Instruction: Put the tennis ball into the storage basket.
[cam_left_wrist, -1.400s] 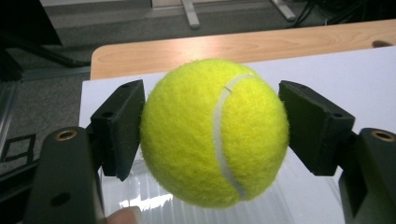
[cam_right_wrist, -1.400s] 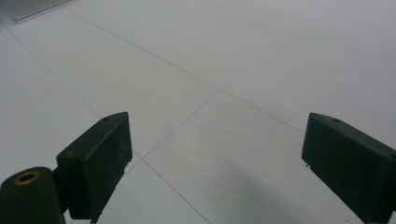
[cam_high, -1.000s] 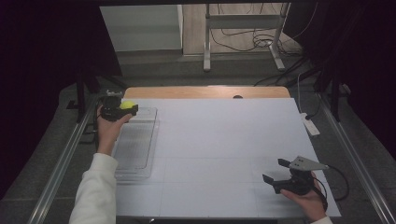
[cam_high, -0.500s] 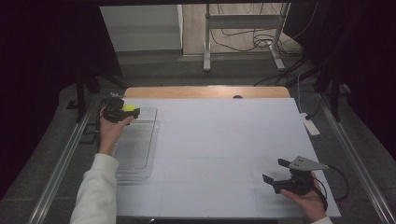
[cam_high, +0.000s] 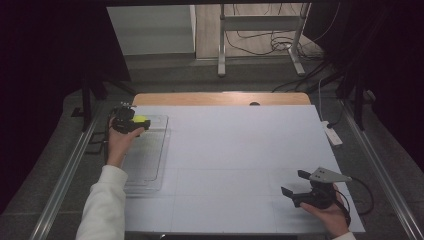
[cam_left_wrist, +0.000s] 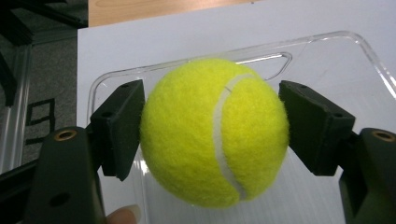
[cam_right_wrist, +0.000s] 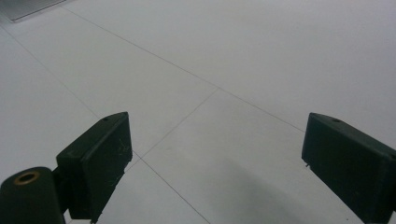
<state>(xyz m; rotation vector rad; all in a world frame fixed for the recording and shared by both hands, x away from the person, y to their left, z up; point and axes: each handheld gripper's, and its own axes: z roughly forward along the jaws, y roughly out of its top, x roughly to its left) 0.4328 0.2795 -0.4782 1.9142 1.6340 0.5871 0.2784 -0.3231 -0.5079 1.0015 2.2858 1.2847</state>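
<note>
The left gripper (cam_left_wrist: 212, 133) is closed partway on a yellow tennis ball (cam_left_wrist: 215, 133), one black jaw pressed to each side of it. It holds the ball over the far end of a clear plastic tray (cam_high: 145, 160) at the desk's (cam_high: 240, 150) left edge; whether the ball touches the tray is hard to tell. The right gripper (cam_right_wrist: 215, 168) hangs wide open and empty above the bare white desk near its right front corner.
</note>
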